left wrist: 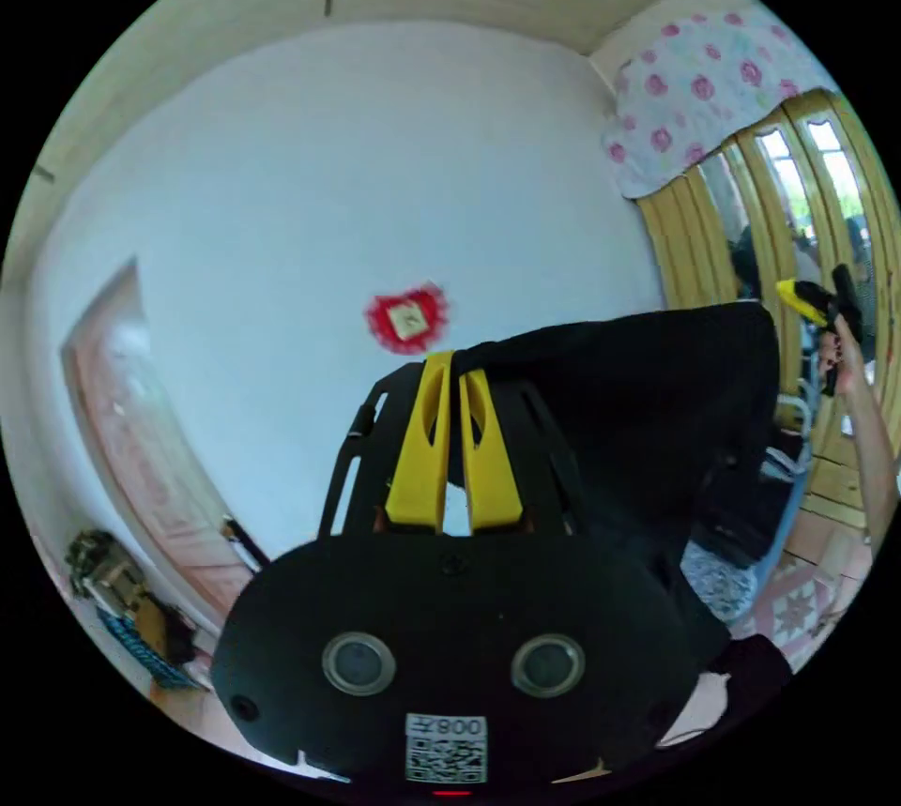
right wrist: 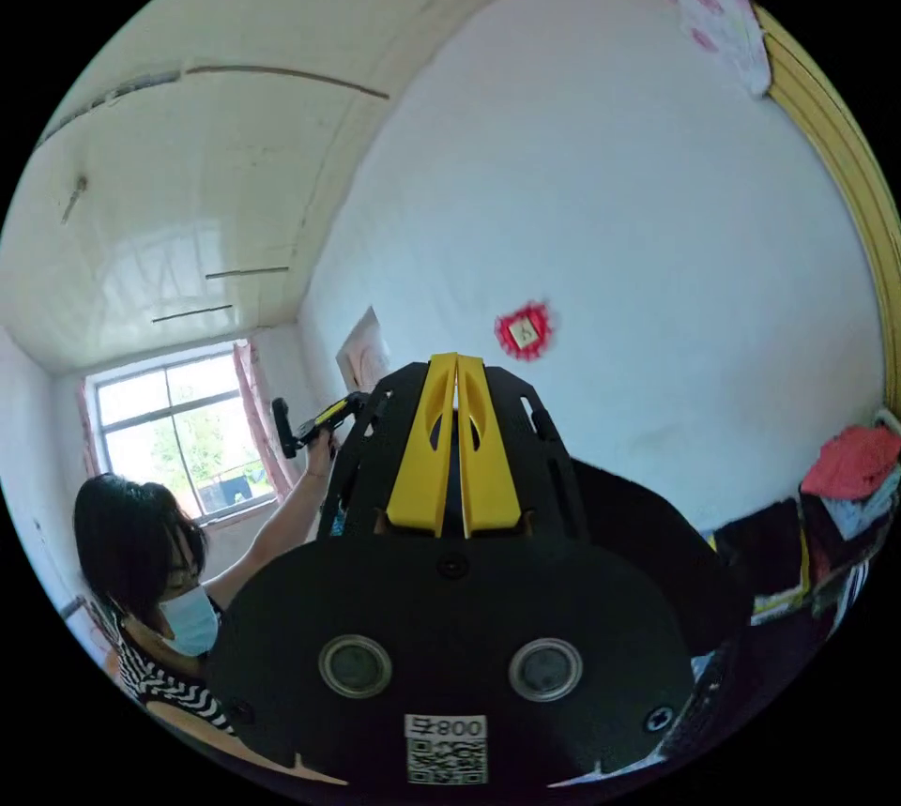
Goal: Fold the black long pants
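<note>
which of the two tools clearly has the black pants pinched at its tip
The left tool: the black pants hang from its closed yellow tips. On the right tool, no cloth shows clearly at the tips.

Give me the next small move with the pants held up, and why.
Probably lower both tools to lay the black pants flat. The left tool pinches one top corner, the right tool seems to hold the other, and the cloth hangs in the air, unfolded.

Black long pants [left wrist: 657, 393], lifted high against the white wall, edge stretched taut, cloth hanging below.
</note>
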